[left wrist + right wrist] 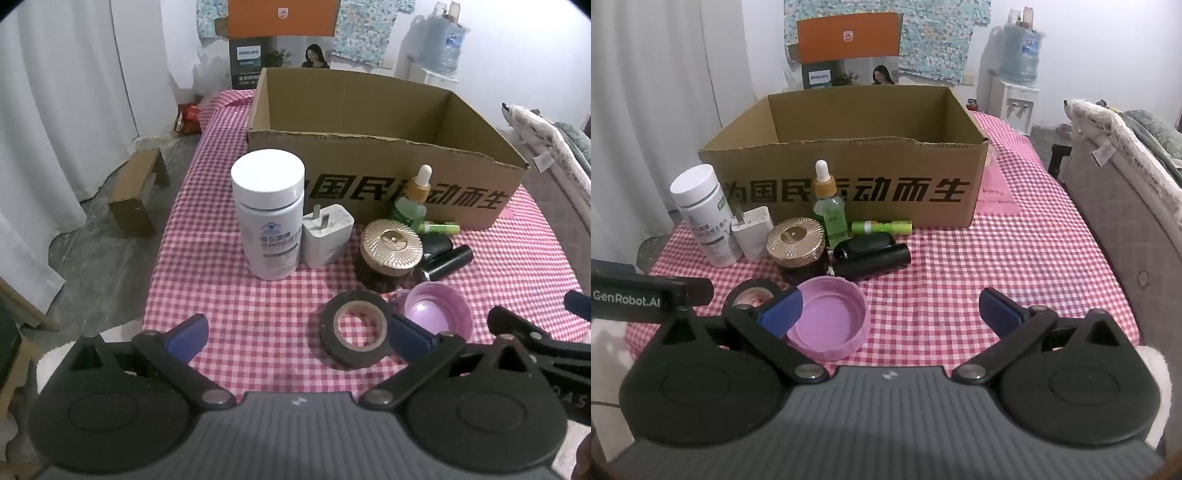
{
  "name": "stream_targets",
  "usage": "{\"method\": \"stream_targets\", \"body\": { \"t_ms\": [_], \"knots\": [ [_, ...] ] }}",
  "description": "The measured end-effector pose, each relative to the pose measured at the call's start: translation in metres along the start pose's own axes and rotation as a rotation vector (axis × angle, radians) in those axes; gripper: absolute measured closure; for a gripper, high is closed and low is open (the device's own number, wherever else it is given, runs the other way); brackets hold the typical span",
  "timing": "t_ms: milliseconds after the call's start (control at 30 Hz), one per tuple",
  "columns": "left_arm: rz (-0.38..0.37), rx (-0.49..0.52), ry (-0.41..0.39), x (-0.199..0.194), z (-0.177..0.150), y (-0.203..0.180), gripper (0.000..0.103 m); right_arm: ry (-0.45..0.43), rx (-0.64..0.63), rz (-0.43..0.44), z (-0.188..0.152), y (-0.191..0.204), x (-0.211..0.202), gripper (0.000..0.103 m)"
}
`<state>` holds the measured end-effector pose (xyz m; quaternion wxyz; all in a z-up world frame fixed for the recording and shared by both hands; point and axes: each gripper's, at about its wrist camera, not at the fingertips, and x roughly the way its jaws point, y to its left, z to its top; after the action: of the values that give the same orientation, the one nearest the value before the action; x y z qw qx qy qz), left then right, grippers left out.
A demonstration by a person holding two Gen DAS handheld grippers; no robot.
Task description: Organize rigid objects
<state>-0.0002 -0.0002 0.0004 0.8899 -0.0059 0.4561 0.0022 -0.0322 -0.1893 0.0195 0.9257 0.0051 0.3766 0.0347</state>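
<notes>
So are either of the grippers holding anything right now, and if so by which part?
Nothing is held. The left gripper and the right gripper both stand wide open above the checked cloth, with no object pressed between their pads.

Open brown cardboard box [846, 192] at the back of the checked desk [960, 266], before it upright white bottle [267, 218], white charger [327, 234], gold-lidded jar [391, 247], dropper bottle [829, 206], black tape roll [354, 328], upturned pink lid [831, 317]

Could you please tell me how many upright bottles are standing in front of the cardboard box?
2: the white supplement bottle stands at the left end of the cluster, and the green dropper bottle against the box front. Others may hide behind them.
</notes>
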Motion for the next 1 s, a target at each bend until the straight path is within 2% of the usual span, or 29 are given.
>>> {"method": "stream_targets", "body": {
  "t_ms": [133,200,267,1000],
  "knots": [
    [0.006,0.008,-0.007,-0.0015,-0.0008,-0.0022,0.000,0.003,-0.011,-0.014,0.0006,0.0005,0.0000,0.001],
    [-0.019,-0.014,-0.002,-0.0021,-0.0026,0.0061,0.000,-0.001,-0.006,-0.011,0.0011,0.0008,0.0000,0.001],
    [0.001,0.000,0.009,-0.0007,-0.0020,0.0008,0.000,-0.006,-0.002,-0.007,0.0004,-0.0034,-0.0003,0.001],
    [0.010,-0.006,0.030,0.0046,-0.0023,0.0025,0.000,-0.008,-0.004,0.022,0.0026,-0.0047,-0.0036,0.001]
  ]
}}
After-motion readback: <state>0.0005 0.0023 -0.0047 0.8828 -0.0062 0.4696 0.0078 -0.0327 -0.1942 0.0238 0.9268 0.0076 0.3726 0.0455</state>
